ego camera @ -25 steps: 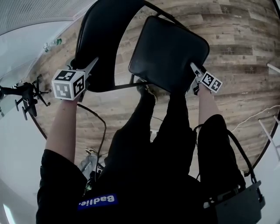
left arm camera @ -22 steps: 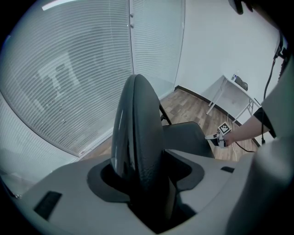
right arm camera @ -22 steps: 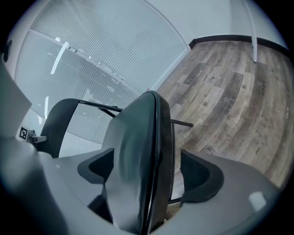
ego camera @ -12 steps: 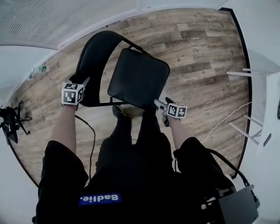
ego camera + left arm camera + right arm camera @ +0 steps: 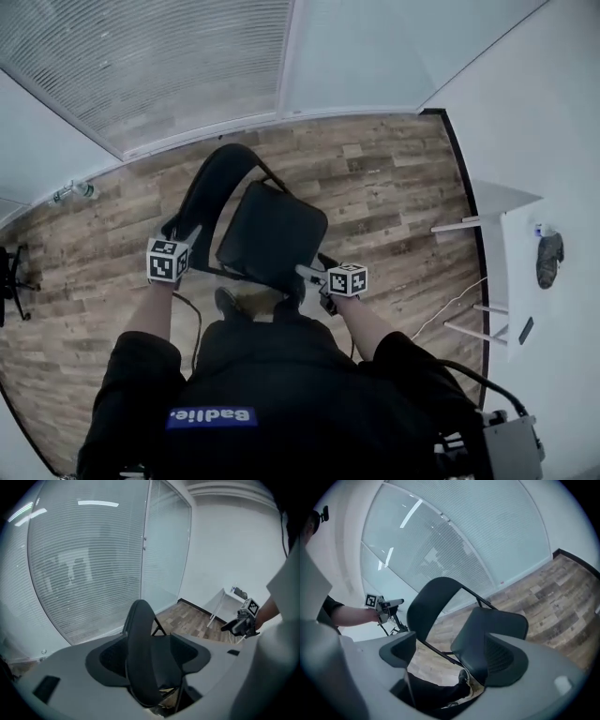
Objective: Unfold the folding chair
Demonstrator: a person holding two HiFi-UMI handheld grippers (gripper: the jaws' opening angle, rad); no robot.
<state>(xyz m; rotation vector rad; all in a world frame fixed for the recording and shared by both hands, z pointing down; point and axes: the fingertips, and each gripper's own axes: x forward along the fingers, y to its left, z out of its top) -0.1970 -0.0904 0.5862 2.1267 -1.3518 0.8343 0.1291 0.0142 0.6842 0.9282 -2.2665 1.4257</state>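
Observation:
The black folding chair stands open on the wood floor, its seat [image 5: 272,234] level and its curved backrest [image 5: 208,192] upright. My left gripper [image 5: 192,234] hovers at the backrest's near edge. In the left gripper view the backrest [image 5: 140,667] shows edge-on between the wide jaws of the left gripper [image 5: 151,660], which have just been opening; the pads do not press on it. My right gripper [image 5: 306,273] is by the seat's front corner. In the right gripper view the right gripper [image 5: 452,656] is open, with the seat [image 5: 487,625] beyond it.
A glass wall with blinds [image 5: 187,66] runs behind the chair. A white table [image 5: 497,202] stands at the right wall with a dark thing [image 5: 548,258] on it. A cable [image 5: 187,314] trails on the floor by the person's shoe [image 5: 225,302].
The view has risen away from the chair, which now looks smaller. Both grippers have come up with it, and the right one has left the seat's front corner.

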